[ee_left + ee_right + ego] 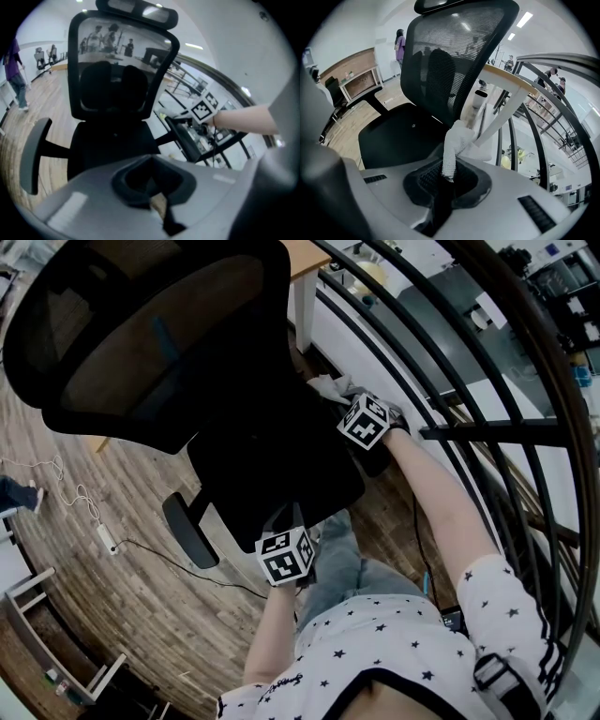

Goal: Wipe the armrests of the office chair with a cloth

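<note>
Cloth (457,140) I'm clamping in my right gripper (449,177) to rub the armrest (183,137); my left gripper (157,201) is idling clenched, empty.

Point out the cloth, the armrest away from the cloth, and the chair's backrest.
cloth (455,140), right gripper view, on its bunched middle.
armrest (190,532), head view, middle of its pad.
backrest (141,334), head view, on the mesh panel.

A black office chair (159,343) is showing an open-weave mesh back and a matt seat. Beside it, a white terry cloth (457,140) is looking nubbly, and beneath it brown wood planks (122,606) are showing grain.
</note>
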The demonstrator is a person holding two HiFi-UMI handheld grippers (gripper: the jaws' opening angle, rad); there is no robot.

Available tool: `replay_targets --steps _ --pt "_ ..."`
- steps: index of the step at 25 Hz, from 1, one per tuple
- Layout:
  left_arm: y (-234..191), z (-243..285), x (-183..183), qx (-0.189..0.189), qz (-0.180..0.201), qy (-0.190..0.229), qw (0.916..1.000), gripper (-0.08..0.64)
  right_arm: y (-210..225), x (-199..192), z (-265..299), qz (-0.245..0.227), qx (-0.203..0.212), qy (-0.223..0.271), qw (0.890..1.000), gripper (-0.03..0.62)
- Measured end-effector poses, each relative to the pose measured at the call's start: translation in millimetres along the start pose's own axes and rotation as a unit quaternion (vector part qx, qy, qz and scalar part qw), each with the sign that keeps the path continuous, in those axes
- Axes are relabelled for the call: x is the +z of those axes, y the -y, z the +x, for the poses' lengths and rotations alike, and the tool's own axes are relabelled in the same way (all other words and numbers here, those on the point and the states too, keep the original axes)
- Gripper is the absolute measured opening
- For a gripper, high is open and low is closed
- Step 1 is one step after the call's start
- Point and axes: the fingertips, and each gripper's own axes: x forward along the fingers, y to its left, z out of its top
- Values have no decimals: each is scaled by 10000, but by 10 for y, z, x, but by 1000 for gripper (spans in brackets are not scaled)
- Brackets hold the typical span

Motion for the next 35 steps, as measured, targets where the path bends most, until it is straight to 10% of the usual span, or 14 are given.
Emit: replay_targets --steps 35 --pt "149 -201 -286 -108 225 13 9997 5 -380 -507 -310 213 -11 -1 9998 29"
